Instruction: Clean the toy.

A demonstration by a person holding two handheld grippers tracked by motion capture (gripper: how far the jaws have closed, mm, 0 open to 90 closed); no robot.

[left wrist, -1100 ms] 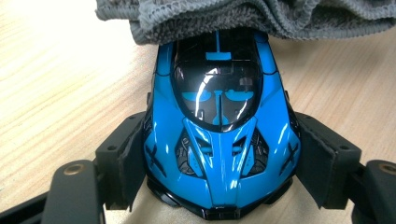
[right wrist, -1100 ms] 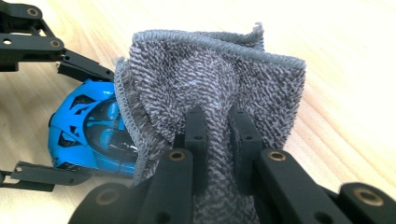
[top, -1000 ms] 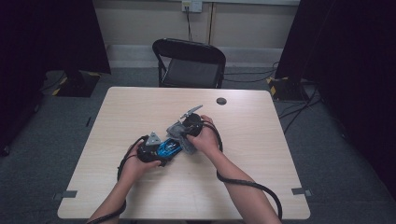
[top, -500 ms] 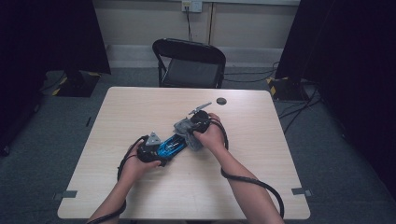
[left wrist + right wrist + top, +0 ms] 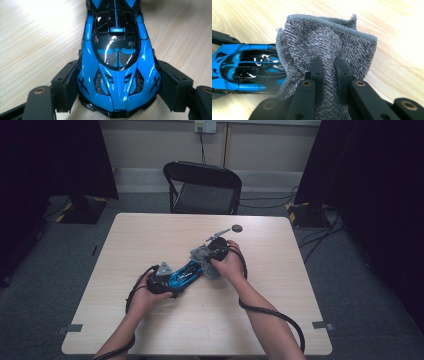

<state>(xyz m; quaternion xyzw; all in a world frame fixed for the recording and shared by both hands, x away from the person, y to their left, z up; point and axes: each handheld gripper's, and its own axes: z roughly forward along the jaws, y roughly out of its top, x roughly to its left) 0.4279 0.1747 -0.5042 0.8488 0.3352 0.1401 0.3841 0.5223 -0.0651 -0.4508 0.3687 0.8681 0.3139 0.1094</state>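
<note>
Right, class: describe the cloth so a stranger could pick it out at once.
Start at the wooden table and find the blue toy car near its middle. At the car's far end, the right tongs pinch a bunched grey cloth. It is the one soft, ribbed, dull thing beside glossy blue bodywork.

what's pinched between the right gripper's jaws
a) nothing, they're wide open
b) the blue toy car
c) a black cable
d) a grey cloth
d, in the right gripper view the right gripper has its two black jaws drawn close together on a bunched fold of the grey cloth, while the blue toy car sits between the pads of the left gripper instead.
</note>
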